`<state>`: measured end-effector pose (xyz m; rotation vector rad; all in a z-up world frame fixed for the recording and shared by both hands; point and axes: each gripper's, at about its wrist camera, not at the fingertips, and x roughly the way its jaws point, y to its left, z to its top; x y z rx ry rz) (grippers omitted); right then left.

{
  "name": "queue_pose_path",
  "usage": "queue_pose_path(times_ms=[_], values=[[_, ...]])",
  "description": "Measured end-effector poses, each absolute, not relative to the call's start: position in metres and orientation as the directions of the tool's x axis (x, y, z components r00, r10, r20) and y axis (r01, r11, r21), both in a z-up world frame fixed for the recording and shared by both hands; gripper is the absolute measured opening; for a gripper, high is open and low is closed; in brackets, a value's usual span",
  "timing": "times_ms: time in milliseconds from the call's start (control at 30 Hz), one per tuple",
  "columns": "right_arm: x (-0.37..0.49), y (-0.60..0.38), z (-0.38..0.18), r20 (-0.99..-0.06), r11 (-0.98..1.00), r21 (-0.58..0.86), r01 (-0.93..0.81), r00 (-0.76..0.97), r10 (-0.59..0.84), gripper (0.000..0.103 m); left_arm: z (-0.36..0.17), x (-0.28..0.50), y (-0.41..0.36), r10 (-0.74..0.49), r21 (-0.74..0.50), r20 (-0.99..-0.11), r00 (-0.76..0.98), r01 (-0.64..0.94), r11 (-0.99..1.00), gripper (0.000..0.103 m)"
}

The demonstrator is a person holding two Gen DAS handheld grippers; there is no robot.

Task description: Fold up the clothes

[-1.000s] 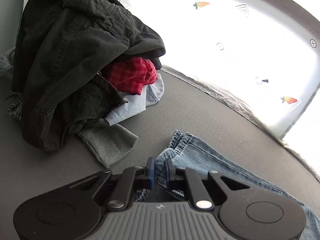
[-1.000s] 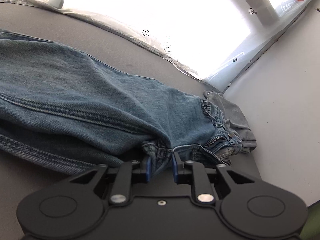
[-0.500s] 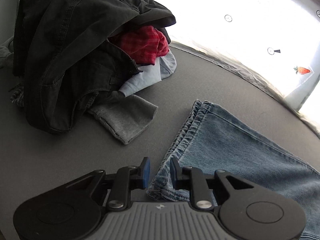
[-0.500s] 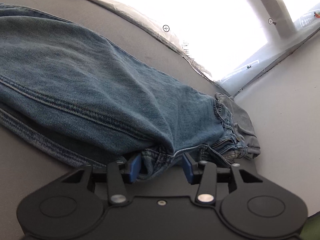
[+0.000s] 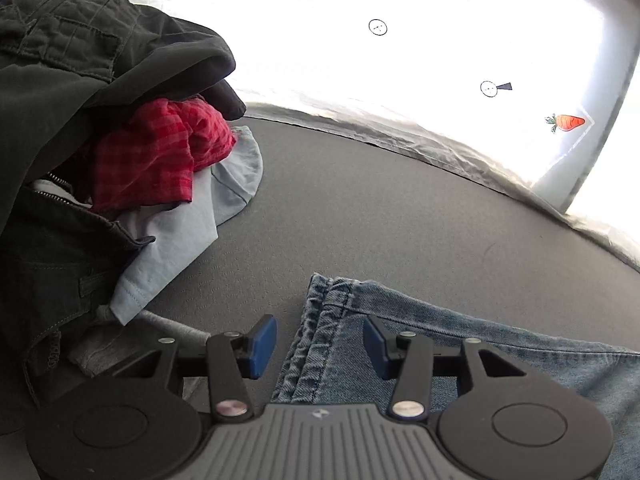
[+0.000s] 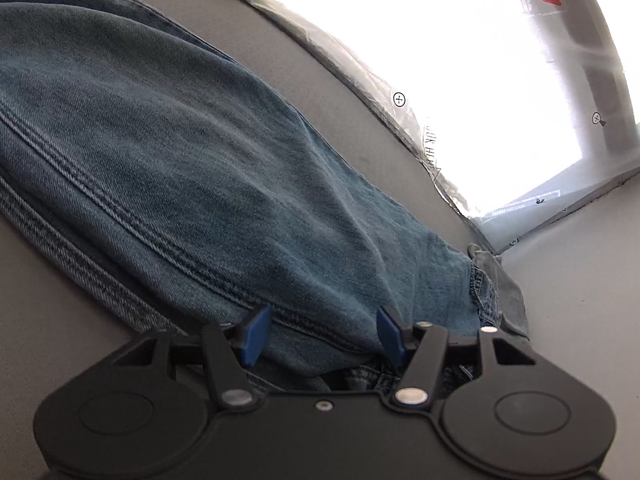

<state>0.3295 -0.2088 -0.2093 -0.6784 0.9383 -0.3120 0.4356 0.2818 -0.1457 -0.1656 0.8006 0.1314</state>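
Item: folded blue denim jeans (image 5: 460, 344), lying flat on the grey padded table (image 5: 380, 216). Left gripper (image 5: 319, 344): jaws just opened, standing apart over the jeans' hem, pads clear. Right gripper (image 6: 323, 334): jaws just opened, straddling the jeans' side seam near the waistband, not pinching. Left of the jeans: heap of dark, red-checked and pale-blue clothes (image 5: 120, 152).

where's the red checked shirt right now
In the left wrist view, upper left: the red checked shirt sits in the clothes pile, under the black jacket, above the pale blue garment.
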Motion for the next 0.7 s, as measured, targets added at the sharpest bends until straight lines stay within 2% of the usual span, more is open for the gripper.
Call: queue_pose_path(times_ms=[133,333,367,400,467,567,633,700], values=[[0.336,-0.222,-0.21,-0.673,0.793,-0.608,0.022,0.516,-0.53,0.066,-0.158,0.463,0.271,0.048,-0.066,-0.72,0.693,-0.137,0.988,0.06],[0.343,-0.226,-0.213,-0.674,0.788,-0.615,0.032,0.497,-0.546,0.075,-0.174,0.48,0.27,-0.006,-0.11,-0.732,0.681,-0.109,0.988,0.059],[0.343,-0.225,-0.213,-0.674,0.786,-0.618,0.03,0.496,-0.548,0.075,-0.175,0.479,0.27,-0.007,-0.119,-0.728,0.685,-0.117,0.986,0.056],[0.343,-0.224,-0.213,-0.673,0.785,-0.619,0.028,0.495,-0.549,0.075,-0.176,0.478,0.27,0.001,-0.123,-0.724,0.69,-0.13,0.984,0.041],[0.342,-0.223,-0.212,-0.673,0.783,-0.621,0.027,0.494,-0.55,0.075,-0.177,0.475,0.272,-0.011,-0.148,-0.725,0.689,-0.139,0.979,0.024],[0.342,-0.222,-0.211,-0.675,0.784,-0.62,0.026,0.491,-0.55,0.075,-0.171,0.469,0.266,0.021,-0.117,-0.706,0.708,-0.146,0.982,0.017],[0.341,-0.222,-0.209,-0.676,0.786,-0.618,0.027,0.491,-0.549,0.075,-0.161,0.468,0.262,0.074,-0.065,-0.687,0.723,-0.163,0.985,0.017],[0.34,-0.222,-0.206,-0.676,0.789,-0.613,0.034,0.494,-0.546,0.075,-0.156,0.472,0.267,0.093,-0.065,-0.683,0.724,-0.188,0.98,0.017]])
